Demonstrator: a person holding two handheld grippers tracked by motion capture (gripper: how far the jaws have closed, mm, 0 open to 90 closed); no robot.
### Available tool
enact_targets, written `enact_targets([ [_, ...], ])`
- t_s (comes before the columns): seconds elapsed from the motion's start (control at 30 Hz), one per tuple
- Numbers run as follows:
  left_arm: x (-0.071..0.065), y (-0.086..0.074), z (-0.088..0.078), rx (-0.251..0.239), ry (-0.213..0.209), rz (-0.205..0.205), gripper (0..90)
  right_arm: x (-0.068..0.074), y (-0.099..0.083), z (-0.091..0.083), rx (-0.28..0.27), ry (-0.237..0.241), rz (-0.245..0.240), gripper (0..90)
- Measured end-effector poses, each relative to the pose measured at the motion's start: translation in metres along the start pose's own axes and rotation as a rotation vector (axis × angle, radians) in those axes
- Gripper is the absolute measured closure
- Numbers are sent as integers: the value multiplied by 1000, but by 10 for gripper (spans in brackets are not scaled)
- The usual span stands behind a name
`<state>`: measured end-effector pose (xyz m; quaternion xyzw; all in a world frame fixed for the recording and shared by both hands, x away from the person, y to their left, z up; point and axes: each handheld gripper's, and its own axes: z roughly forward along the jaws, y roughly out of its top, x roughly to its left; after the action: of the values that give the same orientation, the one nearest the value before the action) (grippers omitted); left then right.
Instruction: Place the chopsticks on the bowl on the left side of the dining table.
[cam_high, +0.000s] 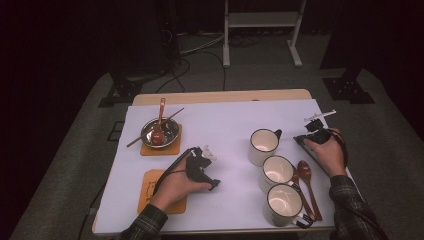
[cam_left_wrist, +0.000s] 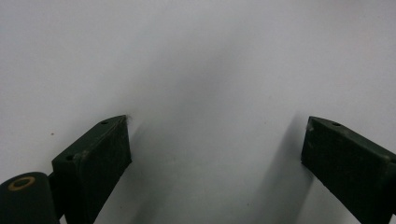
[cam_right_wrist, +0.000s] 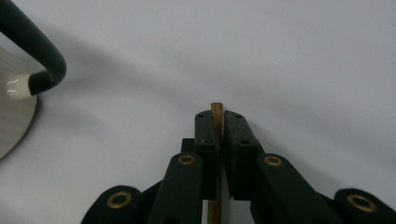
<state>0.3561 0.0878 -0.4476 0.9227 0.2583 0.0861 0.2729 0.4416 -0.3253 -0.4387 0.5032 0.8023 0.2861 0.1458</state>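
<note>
Right gripper view: right hand-held gripper (cam_right_wrist: 219, 122) clamps a thin wooden stick (cam_right_wrist: 216, 140), probably a chopstick, running along the jaws, tip forward, near a mug (cam_right_wrist: 16, 93). Left hand-held gripper (cam_left_wrist: 215, 149) gapes empty over the table (cam_left_wrist: 210, 56).

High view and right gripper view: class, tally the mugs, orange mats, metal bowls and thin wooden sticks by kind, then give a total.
Mugs: 3
Orange mats: 2
Metal bowl: 1
Thin wooden sticks: 2, one held, one across the bowl
Total: 8
</note>
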Motion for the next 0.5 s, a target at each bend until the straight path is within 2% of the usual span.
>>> enact_targets([
  [0.43, 0, 0, 0, -1, 0, 1, 68, 9, 9, 9, -1, 8, -20, 836],
  [0.5, 0, 0, 0, -2, 0, 1, 68, 8, 9, 7, -20, 11, -21, 811],
])
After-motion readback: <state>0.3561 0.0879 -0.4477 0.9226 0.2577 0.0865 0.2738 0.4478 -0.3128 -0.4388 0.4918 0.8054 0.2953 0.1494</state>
